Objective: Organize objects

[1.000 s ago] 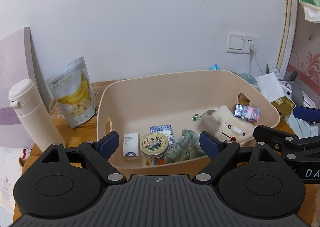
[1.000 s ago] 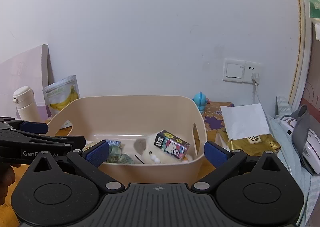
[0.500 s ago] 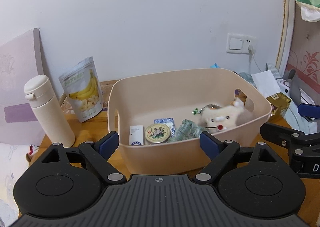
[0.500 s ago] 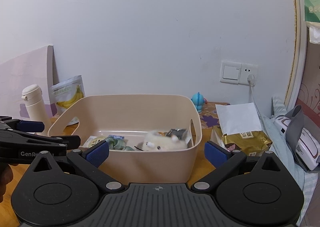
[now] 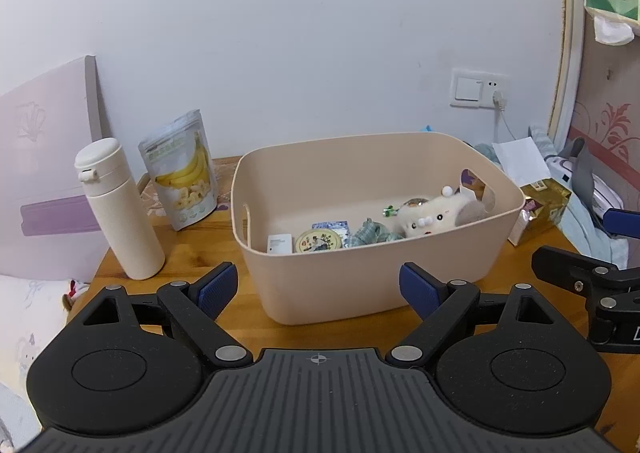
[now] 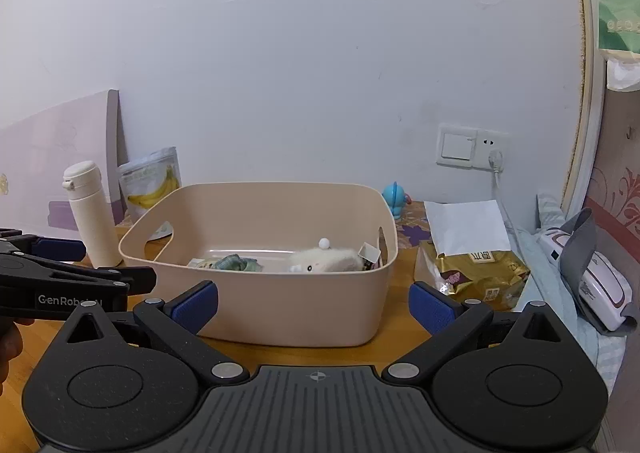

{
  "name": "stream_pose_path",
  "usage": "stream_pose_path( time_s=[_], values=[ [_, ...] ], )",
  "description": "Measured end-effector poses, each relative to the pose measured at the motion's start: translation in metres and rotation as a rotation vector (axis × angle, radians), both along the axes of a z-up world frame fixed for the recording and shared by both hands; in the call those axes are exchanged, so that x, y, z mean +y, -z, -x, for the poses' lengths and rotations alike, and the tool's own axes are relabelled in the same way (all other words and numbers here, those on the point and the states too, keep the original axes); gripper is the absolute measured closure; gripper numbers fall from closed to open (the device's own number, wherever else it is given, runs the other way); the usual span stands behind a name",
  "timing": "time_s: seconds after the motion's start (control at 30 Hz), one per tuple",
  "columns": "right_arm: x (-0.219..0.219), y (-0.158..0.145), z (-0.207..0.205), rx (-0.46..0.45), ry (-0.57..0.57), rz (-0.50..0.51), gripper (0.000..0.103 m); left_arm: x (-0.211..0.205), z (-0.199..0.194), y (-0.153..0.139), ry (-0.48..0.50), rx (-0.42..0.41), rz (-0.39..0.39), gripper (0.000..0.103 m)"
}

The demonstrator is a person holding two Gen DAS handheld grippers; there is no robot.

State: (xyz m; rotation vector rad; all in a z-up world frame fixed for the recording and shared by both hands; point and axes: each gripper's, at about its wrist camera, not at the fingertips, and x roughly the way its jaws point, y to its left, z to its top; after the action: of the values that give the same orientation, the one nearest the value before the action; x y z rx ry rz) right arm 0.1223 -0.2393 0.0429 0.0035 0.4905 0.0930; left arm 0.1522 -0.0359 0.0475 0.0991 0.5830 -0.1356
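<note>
A beige plastic bin [image 5: 360, 277] [image 6: 280, 305] stands on the wooden table. Inside lie a white plush toy [image 5: 432, 215] [image 6: 324, 259], a round tin [image 5: 318, 242], a small white box [image 5: 279, 244], a blue-white packet [image 5: 330, 226], a green cloth [image 5: 370, 234] [image 6: 234, 263] and a small printed carton [image 6: 370, 255]. My left gripper [image 5: 319, 287] is open and empty in front of the bin. My right gripper [image 6: 314, 305] is open and empty, also in front of the bin, to the right of the left one.
A white bottle [image 5: 118, 209] [image 6: 92, 219] and a banana-chip pouch [image 5: 182, 169] [image 6: 150, 183] stand left of the bin. A gold packet [image 6: 474, 273] [image 5: 540, 209], white paper [image 6: 466, 227], a blue figurine [image 6: 394, 199] and a white-pink device [image 6: 592, 285] lie to the right.
Both grippers have drawn back and away from the bin, which now looks smaller. The plush toy and the printed carton have settled lower in the bin's right end.
</note>
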Motion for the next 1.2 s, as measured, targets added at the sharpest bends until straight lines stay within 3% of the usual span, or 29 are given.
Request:
stream_pose_path(
  time_s=[1.2],
  values=[
    [-0.001,0.008,0.1,-0.006,0.003,0.017,0.0,0.011,0.107,0.002,-0.025,-0.007,0.016,0.012]
  ],
)
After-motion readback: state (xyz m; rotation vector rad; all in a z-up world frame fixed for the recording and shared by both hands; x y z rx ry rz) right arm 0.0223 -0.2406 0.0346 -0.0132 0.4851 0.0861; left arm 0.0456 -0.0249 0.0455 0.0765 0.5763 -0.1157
